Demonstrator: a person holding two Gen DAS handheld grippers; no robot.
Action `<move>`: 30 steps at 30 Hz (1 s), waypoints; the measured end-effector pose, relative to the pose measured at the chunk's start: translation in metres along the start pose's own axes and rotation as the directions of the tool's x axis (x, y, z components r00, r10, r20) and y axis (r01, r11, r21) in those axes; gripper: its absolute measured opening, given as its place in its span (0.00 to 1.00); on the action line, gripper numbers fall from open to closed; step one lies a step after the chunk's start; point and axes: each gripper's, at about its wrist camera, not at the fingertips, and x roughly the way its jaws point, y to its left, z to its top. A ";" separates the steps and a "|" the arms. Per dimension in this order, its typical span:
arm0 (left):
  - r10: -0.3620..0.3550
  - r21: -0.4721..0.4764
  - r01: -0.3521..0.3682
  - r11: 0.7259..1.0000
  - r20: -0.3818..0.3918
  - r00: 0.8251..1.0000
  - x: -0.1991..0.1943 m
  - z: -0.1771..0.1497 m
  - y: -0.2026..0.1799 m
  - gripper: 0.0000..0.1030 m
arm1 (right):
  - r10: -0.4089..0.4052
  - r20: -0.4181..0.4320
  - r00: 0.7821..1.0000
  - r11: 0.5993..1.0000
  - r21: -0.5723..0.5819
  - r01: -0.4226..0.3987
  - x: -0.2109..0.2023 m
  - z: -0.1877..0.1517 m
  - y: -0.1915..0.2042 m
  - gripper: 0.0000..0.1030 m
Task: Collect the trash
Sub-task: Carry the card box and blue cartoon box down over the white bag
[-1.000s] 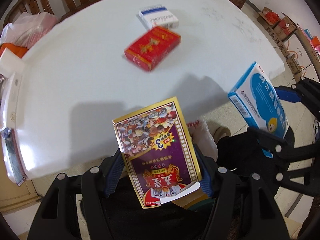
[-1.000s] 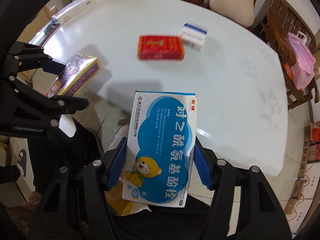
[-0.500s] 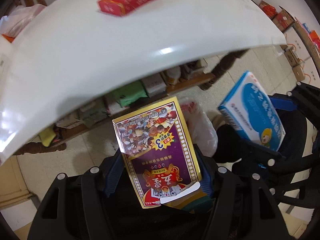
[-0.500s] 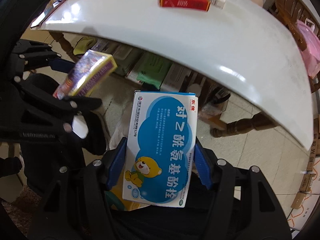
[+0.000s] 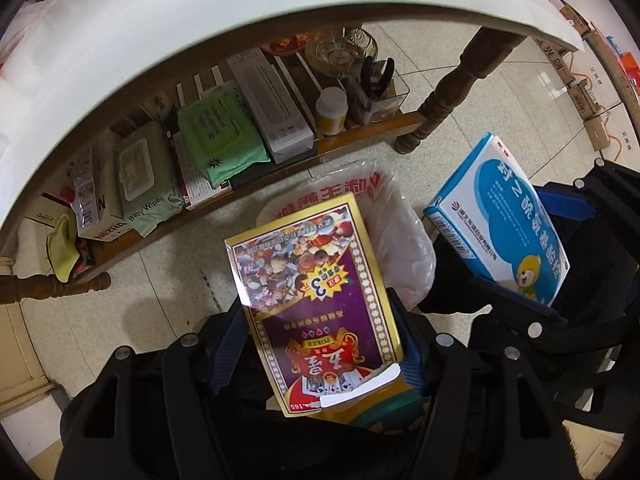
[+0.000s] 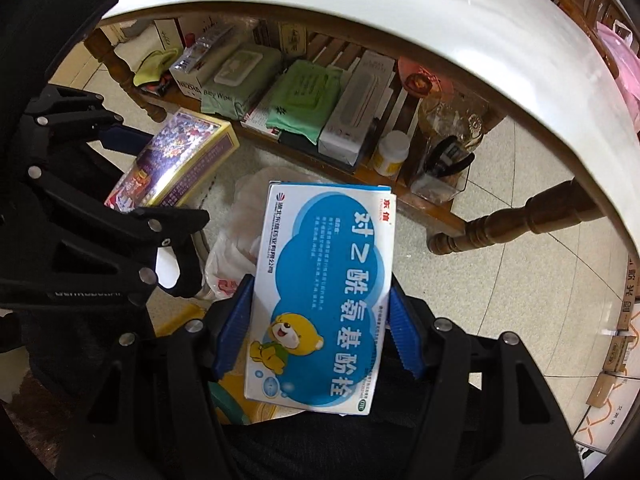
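While the left hand-held gripper [image 5: 316, 344] clamps a playing-card box [image 5: 316, 300], the right hand-held gripper [image 6: 320, 332] grips a blue medicine box [image 6: 326, 296] above the white plastic bag [image 5: 400, 248].

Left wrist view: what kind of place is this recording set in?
Most likely a home living or dining room: a white table on turned wooden legs, a low shelf crowded with baby wipes and a pill bottle, and a tiled floor.
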 end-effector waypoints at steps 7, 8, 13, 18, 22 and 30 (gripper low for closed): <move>-0.002 -0.004 0.002 1.000 -0.023 1.000 0.027 0.002 -0.001 0.62 | 0.010 -0.033 0.999 1.000 0.020 -0.010 0.026 -0.009 -0.003 0.60; 0.000 -0.002 -0.001 1.000 -0.026 1.000 0.030 0.002 -0.001 0.62 | 0.013 -0.036 0.999 1.000 0.024 -0.012 0.029 -0.010 -0.003 0.60; -0.001 0.000 0.001 1.000 -0.052 0.999 0.051 0.003 -0.002 0.62 | 0.024 -0.050 0.998 0.999 0.045 -0.021 0.047 -0.012 -0.008 0.60; -0.013 -0.009 0.012 1.000 -0.086 0.996 0.070 0.007 -0.002 0.62 | 0.022 -0.058 0.998 0.998 0.062 -0.018 0.064 -0.014 -0.010 0.60; -0.023 -0.031 0.019 0.999 -0.109 0.994 0.087 0.009 0.003 0.62 | 0.054 -0.087 0.995 0.994 0.101 -0.045 0.087 -0.018 -0.013 0.60; -0.023 -0.054 0.015 0.998 -0.144 0.989 0.116 0.012 0.007 0.62 | 0.068 -0.124 0.990 0.989 0.136 -0.051 0.118 -0.019 -0.019 0.60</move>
